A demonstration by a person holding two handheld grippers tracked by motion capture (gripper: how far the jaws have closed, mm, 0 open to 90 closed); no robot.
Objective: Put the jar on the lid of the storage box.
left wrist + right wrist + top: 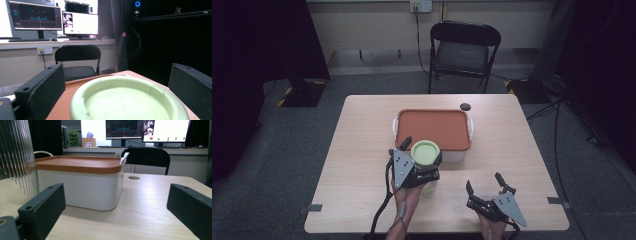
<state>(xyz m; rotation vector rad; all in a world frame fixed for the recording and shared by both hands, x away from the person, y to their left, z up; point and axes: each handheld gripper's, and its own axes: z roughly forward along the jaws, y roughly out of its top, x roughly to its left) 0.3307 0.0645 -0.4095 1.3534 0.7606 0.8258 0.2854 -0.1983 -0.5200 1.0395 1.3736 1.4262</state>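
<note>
A ribbed glass jar [17, 157] with a pale green lid [425, 151] stands on the wooden table [357, 160], just in front of a white box [80, 192] with an orange lid [433, 127]. My left gripper [422, 150] is open, with one jaw on each side of the green lid [125, 102] and a small gap on both sides. My right gripper [484, 181] is open near the table's front right, nothing between its jaws. In the right gripper view, the right gripper [117, 192] faces the white box, with the jar at the far left.
A small black disc [466, 106] lies on the table behind the box, and is also in the right gripper view [134, 177]. A black folding chair [464, 47] stands beyond the far edge. Bare tabletop lies to the left and right of the box.
</note>
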